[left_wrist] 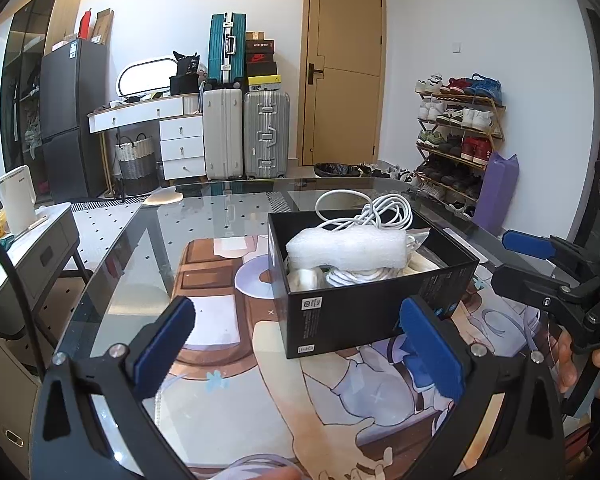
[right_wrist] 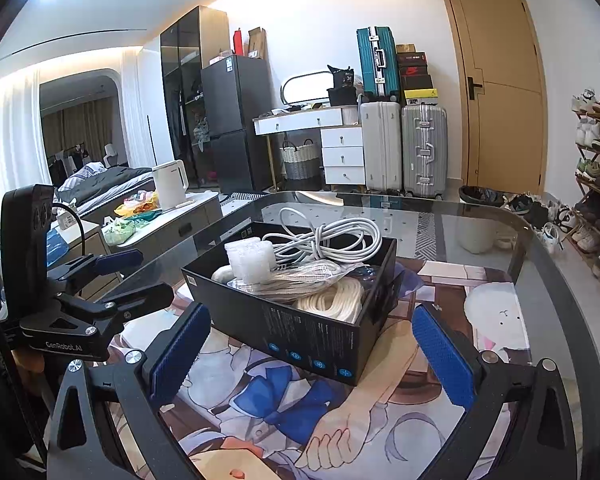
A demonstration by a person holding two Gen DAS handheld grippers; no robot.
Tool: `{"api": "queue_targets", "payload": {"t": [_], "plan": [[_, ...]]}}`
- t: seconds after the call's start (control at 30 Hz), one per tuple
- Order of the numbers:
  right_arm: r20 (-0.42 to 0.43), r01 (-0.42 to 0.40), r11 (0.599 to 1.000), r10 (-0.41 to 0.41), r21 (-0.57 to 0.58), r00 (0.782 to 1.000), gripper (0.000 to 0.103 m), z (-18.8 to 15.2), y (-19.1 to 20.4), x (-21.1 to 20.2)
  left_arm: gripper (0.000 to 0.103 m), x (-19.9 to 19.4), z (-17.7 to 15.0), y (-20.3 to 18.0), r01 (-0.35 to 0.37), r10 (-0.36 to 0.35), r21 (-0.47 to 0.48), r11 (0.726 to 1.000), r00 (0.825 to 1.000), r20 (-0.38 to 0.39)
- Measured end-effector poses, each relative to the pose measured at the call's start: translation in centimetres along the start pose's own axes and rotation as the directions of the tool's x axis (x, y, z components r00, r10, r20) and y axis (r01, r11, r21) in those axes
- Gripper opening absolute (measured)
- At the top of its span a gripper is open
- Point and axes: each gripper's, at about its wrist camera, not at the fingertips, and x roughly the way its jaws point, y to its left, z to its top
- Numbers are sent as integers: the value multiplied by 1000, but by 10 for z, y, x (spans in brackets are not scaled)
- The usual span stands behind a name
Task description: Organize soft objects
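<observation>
- The left gripper has its two blue pads wide apart and nothing between them.
- The right gripper is spread wide too, and it holds nothing.
- Both tools hover over the printed mat on the glass table; neither touches the box.
- The black box stands just ahead of both tools: a little to the right of the left one, straight ahead of the right one.
- Inside lie the soft things: a white foam roll on top, a white cable at the far end, and a coil of white rope at the end nearest the right tool.
- In the right view the box's long side runs slanted away, with one corner towards the tool.
- I judge the right hand the nearer, so a reach forward and down into the box suits it best.
</observation>
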Motion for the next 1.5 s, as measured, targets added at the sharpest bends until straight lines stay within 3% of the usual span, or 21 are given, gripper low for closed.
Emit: {"api": "queue_targets", "payload": {"t": [1.5], "plan": [[7,4,1000,-4,2,1000,102,-3,-3,1,103,-1,-1,0,3,-3,-2,1000,1000,-6]]}}
